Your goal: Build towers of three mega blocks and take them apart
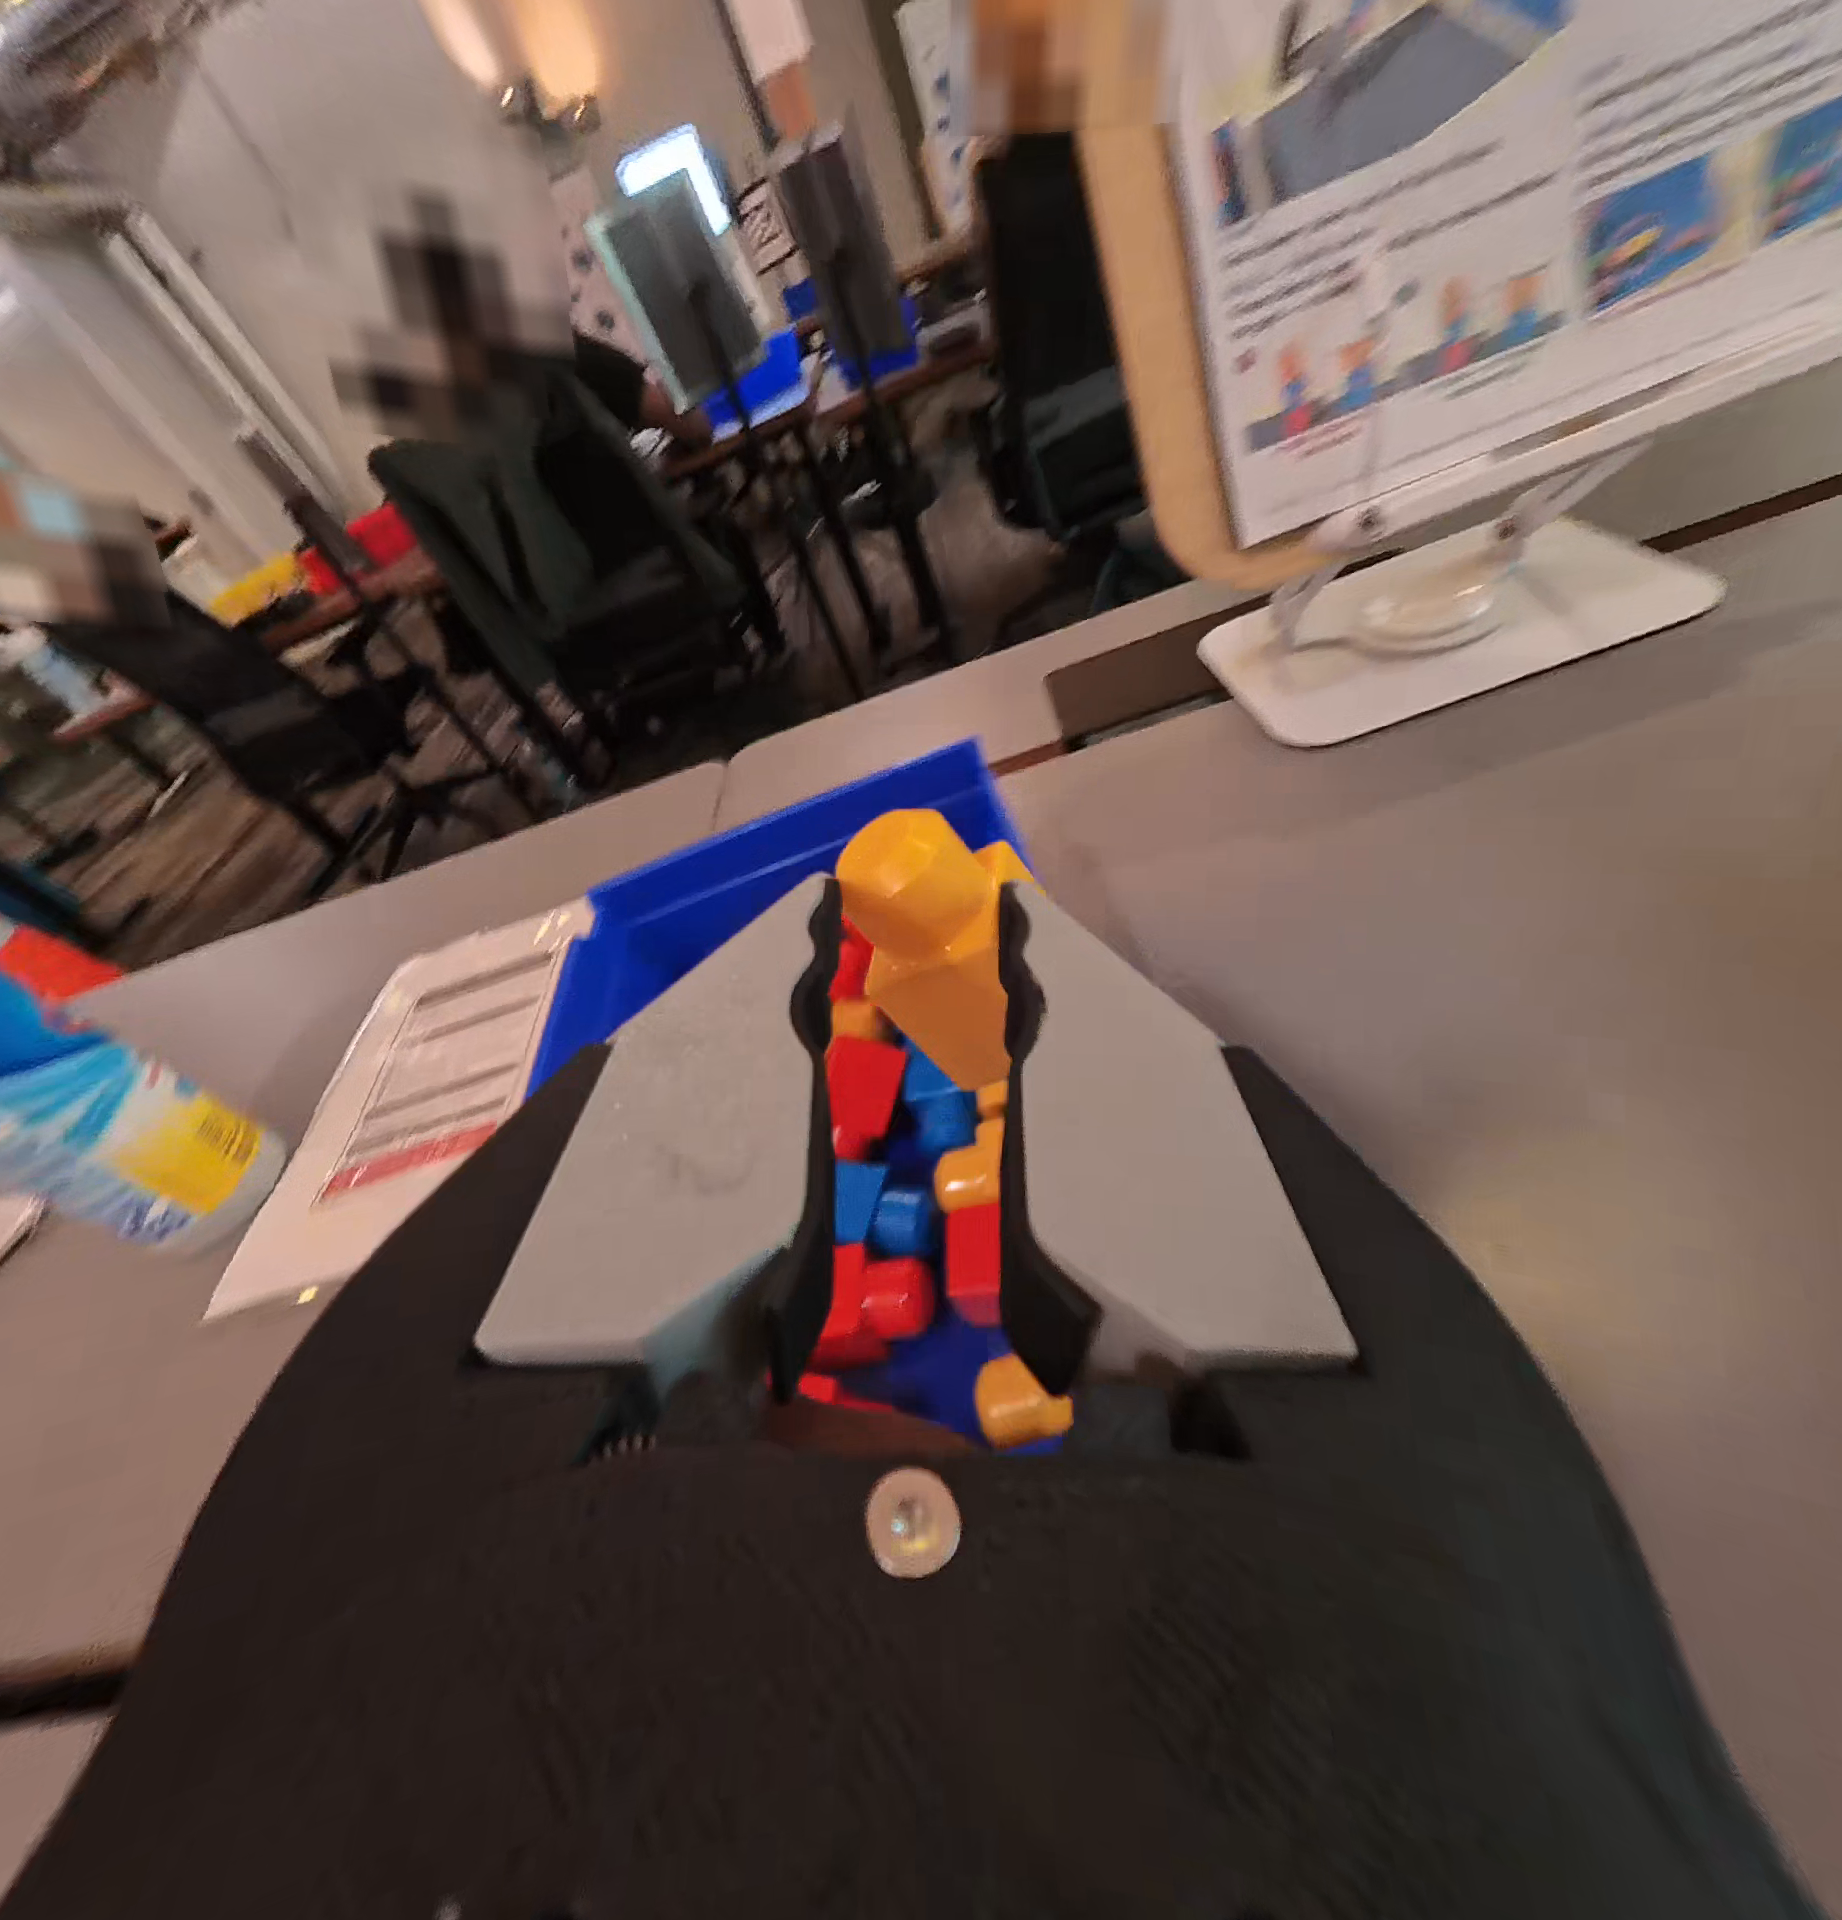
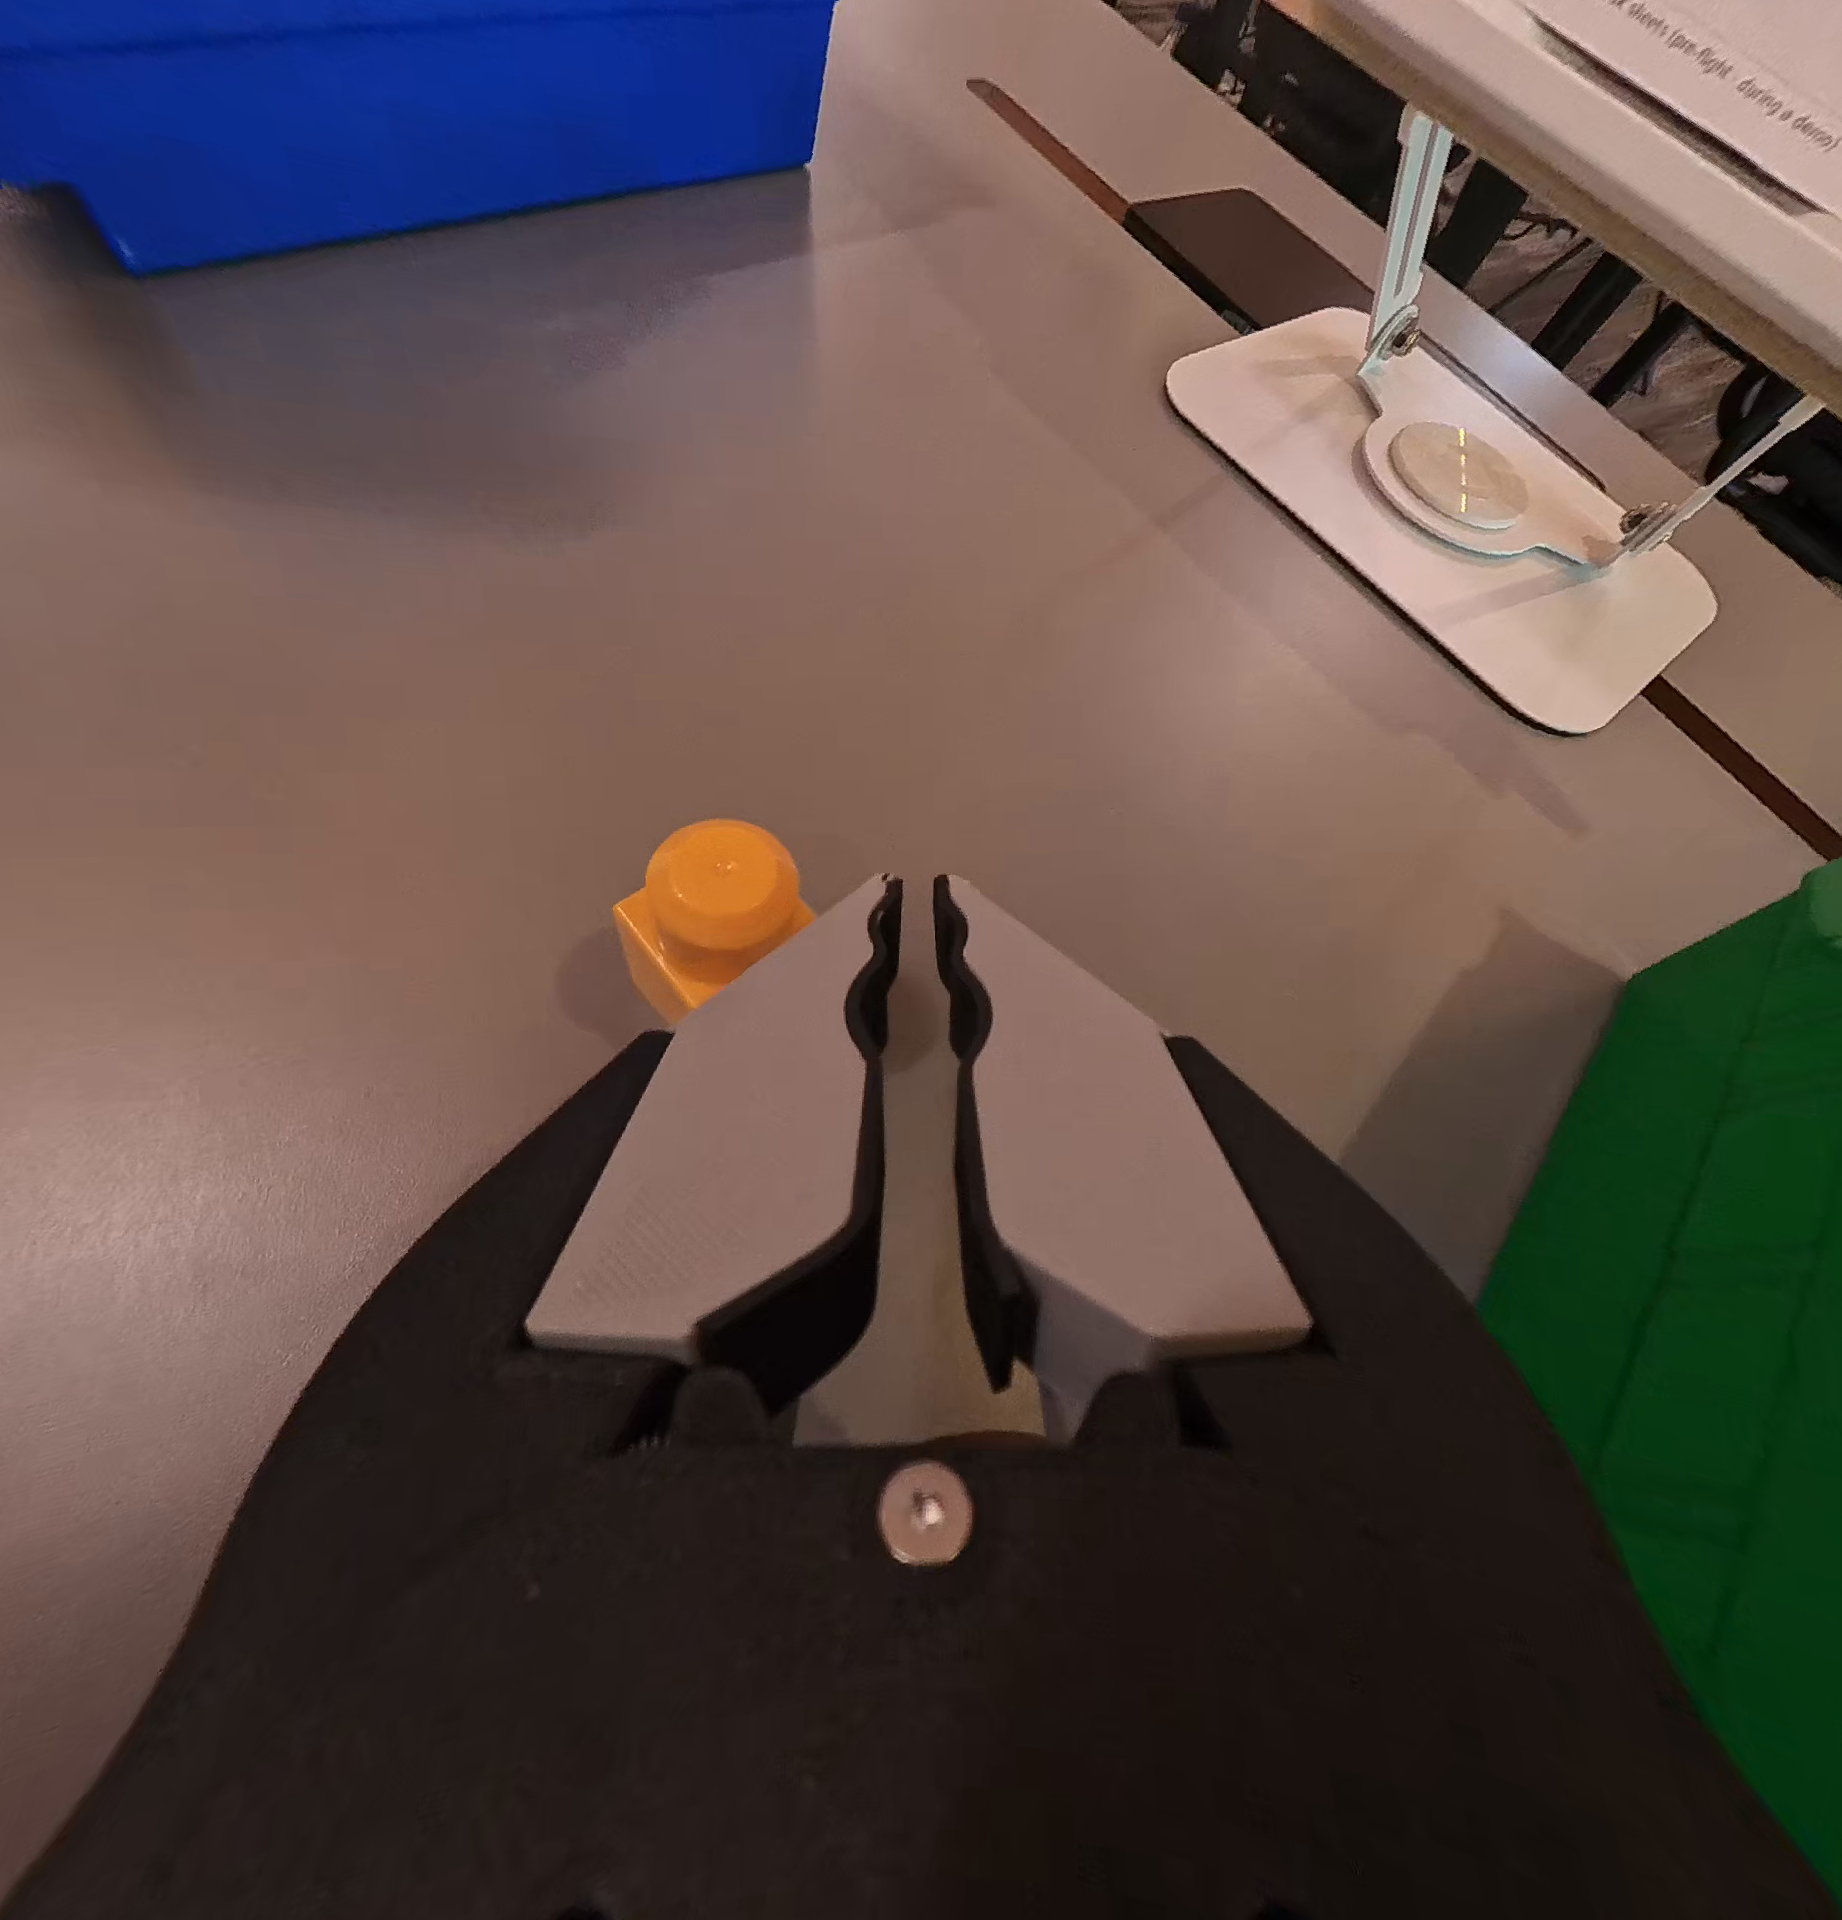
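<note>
Gripping an orange block (image 1: 932, 956), left tongs (image 1: 917, 935); right tongs (image 2: 912, 894) nearly closed, empty, beside another block (image 2: 704, 925).

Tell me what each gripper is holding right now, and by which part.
The left gripper clamps a yellow block by its side faces, stud tilted up, above the blue bin. The right gripper holds nothing; its jaws are nearly closed.

One orange block (image 1: 932, 961) is held tilted above the blue bin (image 1: 709, 904); another orange block (image 2: 704, 914) stands upright on the table (image 2: 481, 623).
</note>
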Action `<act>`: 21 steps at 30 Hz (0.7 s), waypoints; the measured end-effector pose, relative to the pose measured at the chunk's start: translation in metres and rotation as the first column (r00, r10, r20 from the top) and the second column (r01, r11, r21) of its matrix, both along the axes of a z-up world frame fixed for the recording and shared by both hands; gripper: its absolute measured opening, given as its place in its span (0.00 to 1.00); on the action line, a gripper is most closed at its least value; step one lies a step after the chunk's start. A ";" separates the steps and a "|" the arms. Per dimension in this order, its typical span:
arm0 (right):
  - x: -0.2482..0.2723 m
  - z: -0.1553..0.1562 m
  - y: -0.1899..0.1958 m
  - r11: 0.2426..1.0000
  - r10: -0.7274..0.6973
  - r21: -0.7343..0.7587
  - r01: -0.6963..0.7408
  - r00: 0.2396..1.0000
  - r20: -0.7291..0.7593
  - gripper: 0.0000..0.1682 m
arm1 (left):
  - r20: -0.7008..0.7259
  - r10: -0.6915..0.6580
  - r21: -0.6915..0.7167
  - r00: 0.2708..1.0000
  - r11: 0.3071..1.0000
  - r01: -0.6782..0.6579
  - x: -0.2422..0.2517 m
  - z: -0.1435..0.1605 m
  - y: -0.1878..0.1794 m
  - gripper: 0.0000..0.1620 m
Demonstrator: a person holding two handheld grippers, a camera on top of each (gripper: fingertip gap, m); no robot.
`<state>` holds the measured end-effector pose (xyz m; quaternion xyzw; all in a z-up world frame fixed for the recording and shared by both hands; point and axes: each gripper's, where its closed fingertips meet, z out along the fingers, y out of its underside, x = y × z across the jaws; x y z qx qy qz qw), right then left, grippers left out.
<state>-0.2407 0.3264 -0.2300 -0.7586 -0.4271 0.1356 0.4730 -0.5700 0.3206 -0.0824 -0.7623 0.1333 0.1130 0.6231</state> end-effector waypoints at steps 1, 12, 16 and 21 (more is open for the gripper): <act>0.001 0.002 0.001 1.000 -0.004 0.005 0.004 1.000 -0.012 0.02 | -0.009 -0.042 0.015 0.999 0.999 0.042 0.015 0.006 0.000 0.12; 0.002 0.004 0.004 1.000 -0.004 -0.024 0.002 0.998 -0.069 0.05 | -0.085 -0.319 -0.148 0.944 0.941 0.304 0.145 -0.066 0.039 0.00; -0.001 -0.003 0.002 0.999 0.009 -0.042 -0.011 0.999 -0.050 0.05 | -0.040 -0.352 -0.254 0.935 0.909 0.331 0.158 -0.118 0.049 0.00; -0.003 -0.009 0.001 0.999 0.017 -0.050 -0.019 0.999 -0.030 0.06 | -0.022 -0.374 -0.321 0.927 0.881 0.347 0.170 -0.150 0.066 0.03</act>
